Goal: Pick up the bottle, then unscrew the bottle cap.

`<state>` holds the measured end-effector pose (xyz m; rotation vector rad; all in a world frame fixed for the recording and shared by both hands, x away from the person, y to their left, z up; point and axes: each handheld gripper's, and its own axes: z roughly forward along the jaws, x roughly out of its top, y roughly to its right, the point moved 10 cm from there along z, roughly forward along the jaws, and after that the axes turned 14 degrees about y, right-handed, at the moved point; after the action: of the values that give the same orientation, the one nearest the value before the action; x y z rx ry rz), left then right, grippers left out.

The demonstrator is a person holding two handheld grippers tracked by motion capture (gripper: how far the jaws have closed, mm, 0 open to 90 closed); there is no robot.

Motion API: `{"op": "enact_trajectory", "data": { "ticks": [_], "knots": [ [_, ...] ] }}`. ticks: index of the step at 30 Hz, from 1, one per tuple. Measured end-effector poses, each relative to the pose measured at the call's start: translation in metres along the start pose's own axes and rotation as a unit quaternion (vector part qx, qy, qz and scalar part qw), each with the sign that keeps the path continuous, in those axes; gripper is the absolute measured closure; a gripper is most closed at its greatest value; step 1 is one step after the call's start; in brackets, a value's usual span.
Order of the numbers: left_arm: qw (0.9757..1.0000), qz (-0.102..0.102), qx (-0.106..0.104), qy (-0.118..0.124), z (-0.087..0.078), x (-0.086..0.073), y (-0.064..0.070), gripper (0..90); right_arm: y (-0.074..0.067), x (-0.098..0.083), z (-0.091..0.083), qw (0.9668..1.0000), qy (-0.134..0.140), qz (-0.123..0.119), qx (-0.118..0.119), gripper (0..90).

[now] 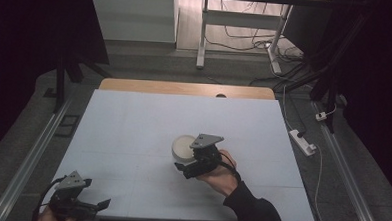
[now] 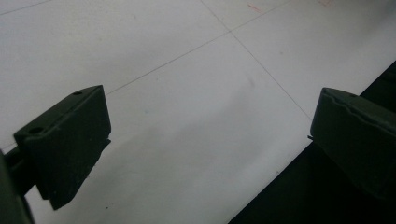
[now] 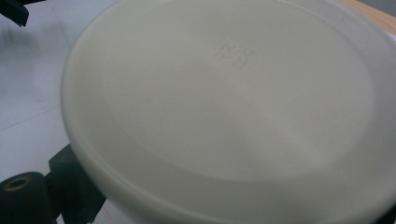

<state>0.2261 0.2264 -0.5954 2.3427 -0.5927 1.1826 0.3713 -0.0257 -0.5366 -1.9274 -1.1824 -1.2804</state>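
Observation:
A white round container sits near the middle of the white table. My right gripper reaches it from the near right, with a jaw on either side of its body, shut on it. In the right gripper view the container's flat pale top with a faint embossed mark looms very close, and one black fingertip shows beneath its left edge. My left gripper is at the table's near left corner, open with nothing between its jaws. In the left gripper view it spans bare table at the front edge.
A wooden strip runs along the table's far edge. A white power strip and cables lie on the floor to the right. Desk legs stand beyond the table. A metal rail borders the left side.

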Motion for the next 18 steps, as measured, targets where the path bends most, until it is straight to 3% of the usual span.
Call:
{"op": "enact_trajectory", "data": {
  "ticks": [9, 18],
  "knots": [
    [1.0000, -0.003, -0.003, 0.003, -0.0005, 0.0004, 0.0003, 0.0, -0.0052, 0.0012, 0.0039, 0.9999, -0.002, -0.013, 0.004, 6.4],
    [0.9996, -0.016, -0.023, 0.010, -0.0015, 0.0021, 0.0021, 0.0, -0.0051, 0.0026, 0.0019, 0.9999, 0.002, -0.015, 0.004, 6.4]
  ]
}}
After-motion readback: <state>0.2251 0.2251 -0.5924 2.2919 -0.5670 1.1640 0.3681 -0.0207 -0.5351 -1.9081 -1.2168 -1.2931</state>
